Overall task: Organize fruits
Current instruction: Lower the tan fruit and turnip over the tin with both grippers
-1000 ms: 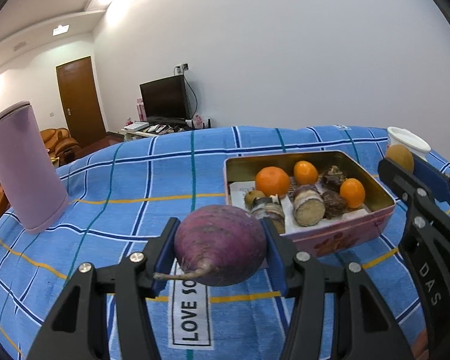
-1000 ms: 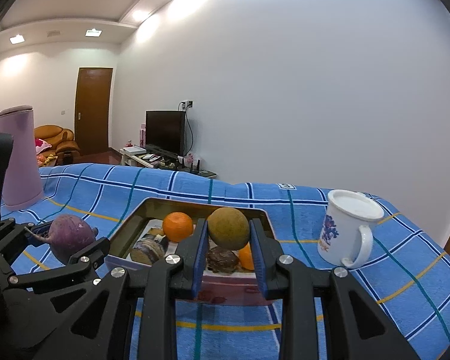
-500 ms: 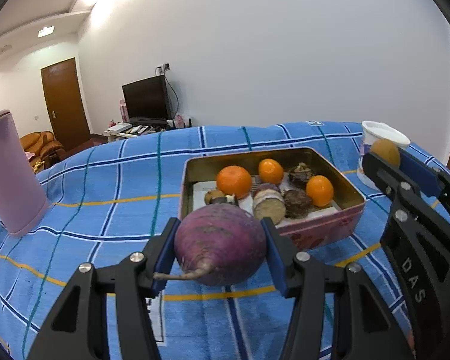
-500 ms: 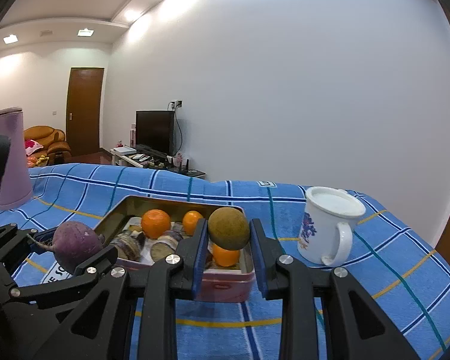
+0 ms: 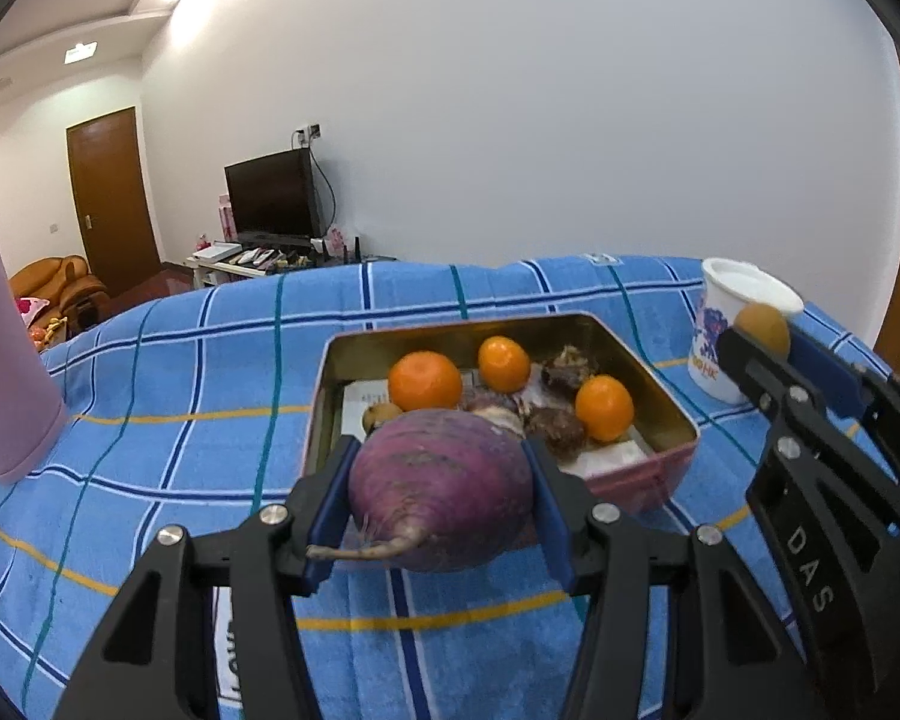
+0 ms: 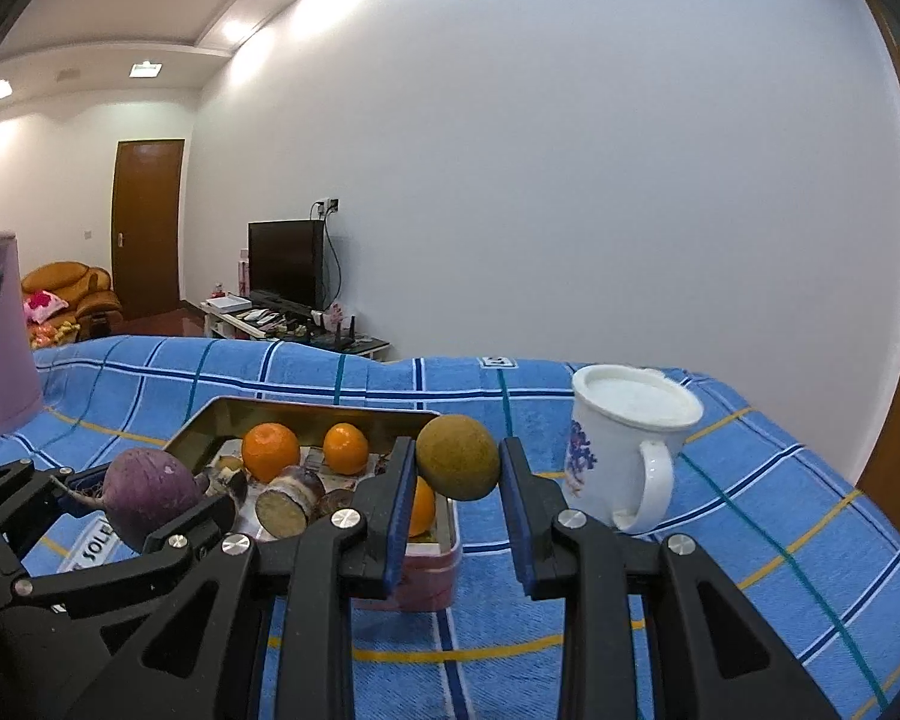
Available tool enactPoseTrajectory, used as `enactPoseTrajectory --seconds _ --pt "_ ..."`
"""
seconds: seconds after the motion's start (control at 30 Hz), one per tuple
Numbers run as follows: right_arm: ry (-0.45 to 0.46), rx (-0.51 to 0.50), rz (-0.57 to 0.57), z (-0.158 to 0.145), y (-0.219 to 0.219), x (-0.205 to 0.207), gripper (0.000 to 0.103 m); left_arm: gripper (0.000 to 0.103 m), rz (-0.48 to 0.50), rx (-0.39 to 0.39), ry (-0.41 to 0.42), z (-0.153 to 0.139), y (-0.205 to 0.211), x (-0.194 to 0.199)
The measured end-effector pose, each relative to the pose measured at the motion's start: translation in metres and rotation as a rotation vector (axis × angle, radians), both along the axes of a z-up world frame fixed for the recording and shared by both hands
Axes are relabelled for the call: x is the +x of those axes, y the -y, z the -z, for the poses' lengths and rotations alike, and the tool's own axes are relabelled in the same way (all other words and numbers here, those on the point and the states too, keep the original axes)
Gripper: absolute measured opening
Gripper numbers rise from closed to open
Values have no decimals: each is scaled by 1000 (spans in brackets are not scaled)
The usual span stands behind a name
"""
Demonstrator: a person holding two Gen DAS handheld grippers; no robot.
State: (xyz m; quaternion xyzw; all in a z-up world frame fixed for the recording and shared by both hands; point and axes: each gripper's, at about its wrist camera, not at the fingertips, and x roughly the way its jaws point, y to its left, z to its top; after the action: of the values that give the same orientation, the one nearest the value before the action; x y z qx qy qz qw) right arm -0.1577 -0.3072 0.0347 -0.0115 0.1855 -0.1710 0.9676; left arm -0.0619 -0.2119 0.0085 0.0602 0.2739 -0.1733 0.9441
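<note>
My left gripper (image 5: 441,501) is shut on a large purple turnip (image 5: 444,489), root tail pointing toward the camera, held just in front of the near wall of a pink metal tin (image 5: 648,480). The tin holds three oranges (image 5: 425,380) and several brown cut pieces (image 5: 555,426). In the right wrist view my right gripper (image 6: 457,471) is shut on a round brownish-green fruit (image 6: 457,465), held above the tin's right end (image 6: 444,540). The left gripper with the turnip (image 6: 150,495) shows at that view's left. The right gripper and its fruit (image 5: 762,327) appear at the left wrist view's right edge.
A white mug with a blue print (image 6: 624,450) stands right of the tin on the blue checked cloth (image 5: 180,390). A tall pink cylinder (image 5: 6,360) stands at the far left. Behind the table are a television, a door and a sofa.
Both grippers have carried their loads across the table; the tin and mug have slid left in both views. The grips are unchanged.
</note>
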Motion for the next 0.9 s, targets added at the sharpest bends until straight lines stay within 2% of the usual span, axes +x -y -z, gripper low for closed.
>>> enactPoseTrajectory --seconds 0.47,0.9 --pt "3 36 -44 -26 6 42 30 56 -53 -26 -7 -20 -6 45" --pt "-10 127 -40 -20 16 91 30 56 -63 -21 -66 -16 1 85"
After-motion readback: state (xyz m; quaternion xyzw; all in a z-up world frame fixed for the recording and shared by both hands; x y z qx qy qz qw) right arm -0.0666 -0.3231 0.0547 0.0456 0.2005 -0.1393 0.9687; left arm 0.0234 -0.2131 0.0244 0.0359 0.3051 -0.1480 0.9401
